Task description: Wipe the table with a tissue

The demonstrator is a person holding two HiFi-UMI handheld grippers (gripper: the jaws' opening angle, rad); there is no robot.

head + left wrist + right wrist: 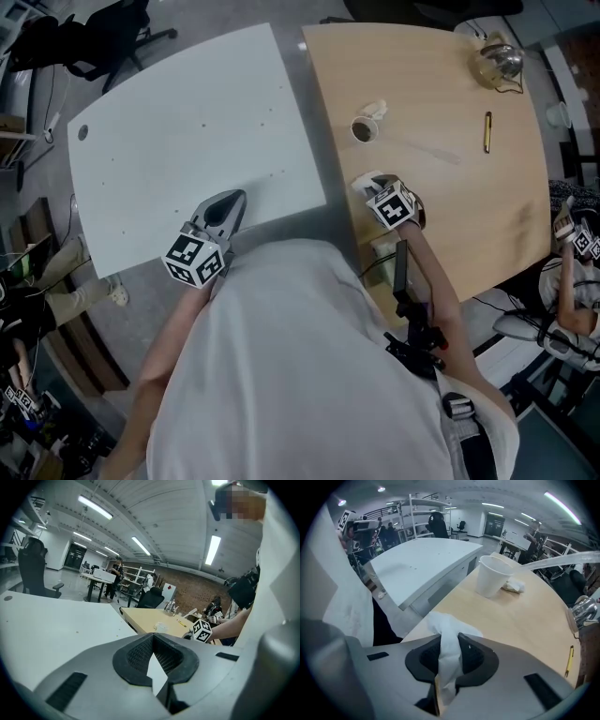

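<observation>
Right gripper [447,663] jaws are seen clamped on the tissue [450,634], which is bunched over the wooden table [525,616] edge. Its lower end is hidden between the pads, and contact with the tabletop cannot be judged. Left gripper [154,663] jaws are held together, empty, over the white table [47,625].

Head view: from above the person, looks steeply down on white table [187,141] at left & wooden table [450,187] at right. Left gripper [228,204] view: low over white table's near edge, faces abt level twd far right, catches wooden table too. Right gripper [367,184] view: close above wooden table's near-left edge, tilted down. It & head view share paper cup [491,576].
</observation>
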